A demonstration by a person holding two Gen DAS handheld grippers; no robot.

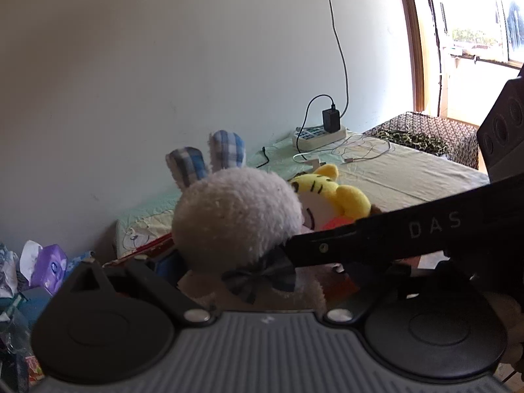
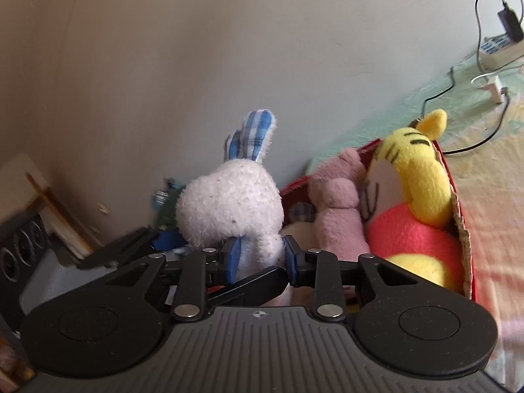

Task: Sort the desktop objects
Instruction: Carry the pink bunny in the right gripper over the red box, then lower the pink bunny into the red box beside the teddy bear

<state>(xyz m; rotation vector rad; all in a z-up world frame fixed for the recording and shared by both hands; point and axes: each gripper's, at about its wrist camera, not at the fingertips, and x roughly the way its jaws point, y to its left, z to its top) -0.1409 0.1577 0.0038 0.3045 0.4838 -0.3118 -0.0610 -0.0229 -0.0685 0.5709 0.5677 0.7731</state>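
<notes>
Against wall, white plaid-eared rabbit (image 2: pixel 229 203)

The right gripper (image 2: pixel 258 258) has a grey ribbed housing with a small compass-like mark at its middle. Either side of that mark sit two black round discs, and black link arms run forward from silver pivot screws. Its fingers (image 2: pixel 233 257) carry blue pads. The left gripper (image 1: pixel 249 281) shows the same ribbed grey housing, black discs and silver screws. White letters "DAS" mark a black bar.

rabbit (image 2: pixel 229 196): nubbly white plush, checked cloth ears | tiger (image 2: pixel 416 170): smooth fleece | box (image 2: pixel 461 229): raw corrugated card edge | gripper bodies: matt black plastic
</notes>
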